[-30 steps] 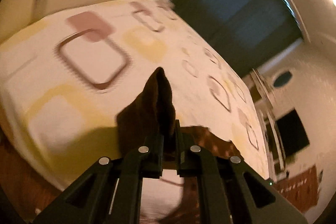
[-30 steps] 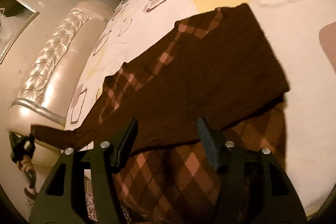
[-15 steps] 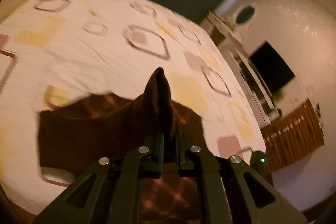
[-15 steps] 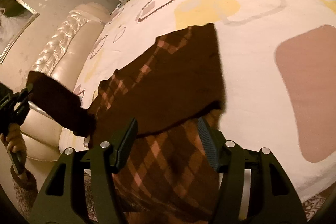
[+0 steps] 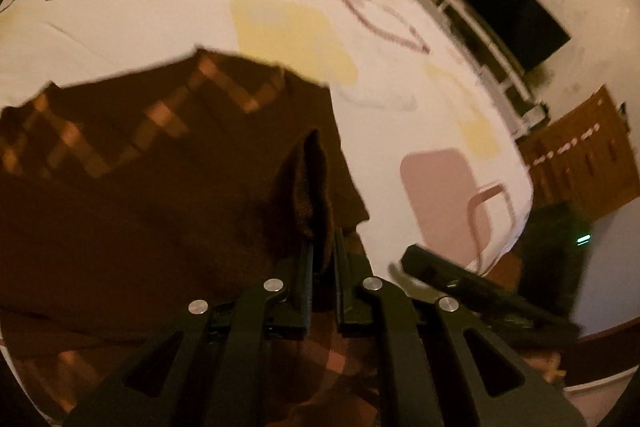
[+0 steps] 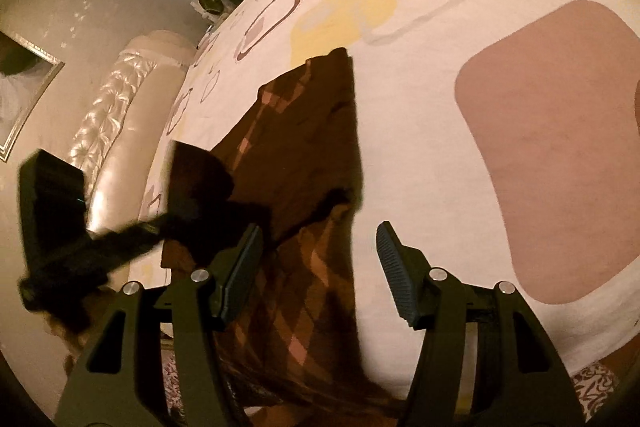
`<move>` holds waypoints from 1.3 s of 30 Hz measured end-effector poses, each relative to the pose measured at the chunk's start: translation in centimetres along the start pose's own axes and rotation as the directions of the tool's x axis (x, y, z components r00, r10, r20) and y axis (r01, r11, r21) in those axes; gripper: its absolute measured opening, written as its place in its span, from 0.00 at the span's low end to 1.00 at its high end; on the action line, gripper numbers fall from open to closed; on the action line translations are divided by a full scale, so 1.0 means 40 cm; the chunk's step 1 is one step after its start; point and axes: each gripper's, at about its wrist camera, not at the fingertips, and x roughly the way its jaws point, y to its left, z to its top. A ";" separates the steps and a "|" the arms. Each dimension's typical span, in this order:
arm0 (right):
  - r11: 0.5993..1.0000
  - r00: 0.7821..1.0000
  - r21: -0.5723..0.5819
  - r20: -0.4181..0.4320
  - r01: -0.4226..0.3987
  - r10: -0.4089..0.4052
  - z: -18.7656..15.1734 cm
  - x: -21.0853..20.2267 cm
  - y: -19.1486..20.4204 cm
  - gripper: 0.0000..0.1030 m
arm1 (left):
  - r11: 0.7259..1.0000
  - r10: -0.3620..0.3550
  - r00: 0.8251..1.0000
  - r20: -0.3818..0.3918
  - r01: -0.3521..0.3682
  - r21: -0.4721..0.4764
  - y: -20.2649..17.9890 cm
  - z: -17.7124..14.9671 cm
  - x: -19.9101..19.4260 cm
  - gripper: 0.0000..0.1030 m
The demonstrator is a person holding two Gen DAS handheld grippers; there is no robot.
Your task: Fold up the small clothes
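1. The brown argyle sweater (image 6: 304, 163) lies on the bed (image 6: 420, 131), near its lower edge – part of the plain brown side is turned over the diamond-patterned part.
2. The left gripper (image 5: 320, 255) has its jaws clenched on a fold of the sweater's brown knit, which stands up between the pads in a ridge above the rest of the cloth.
3. In the right wrist view the left gripper (image 6: 188, 203) shows blurred at the left, with dark cloth bunched at its tip over the sweater's left edge.
4. The right gripper (image 6: 320, 259) has its jaws released and apart – nothing sits between the ribbed pads (image 6: 394, 259); they hover over the sweater's patterned lower part and the bare sheet beside it.
5. The bedsheet is white with yellow, mauve and brown rounded squares.
6. A padded cream headboard (image 6: 120, 115) curves along the bed's left side in the right wrist view.
7. A dark screen (image 5: 516, 15) hangs on the wall beyond the bed in the left wrist view.
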 end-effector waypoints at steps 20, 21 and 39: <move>0.998 0.997 0.014 -0.044 -0.065 0.066 -0.010 0.029 0.036 0.48 | 0.981 0.189 0.950 0.250 -0.195 -0.004 0.120 -0.137 -0.132 0.60; 0.997 0.996 0.019 -0.063 -0.070 0.071 -0.015 0.042 0.041 0.48 | 0.976 0.213 0.942 0.258 -0.215 -0.018 0.146 -0.144 -0.143 0.61; 0.997 0.994 0.063 -0.109 0.035 -0.028 -0.040 0.136 0.033 0.06 | 0.902 0.365 0.898 0.247 -0.275 -0.333 0.503 -0.255 -0.268 0.67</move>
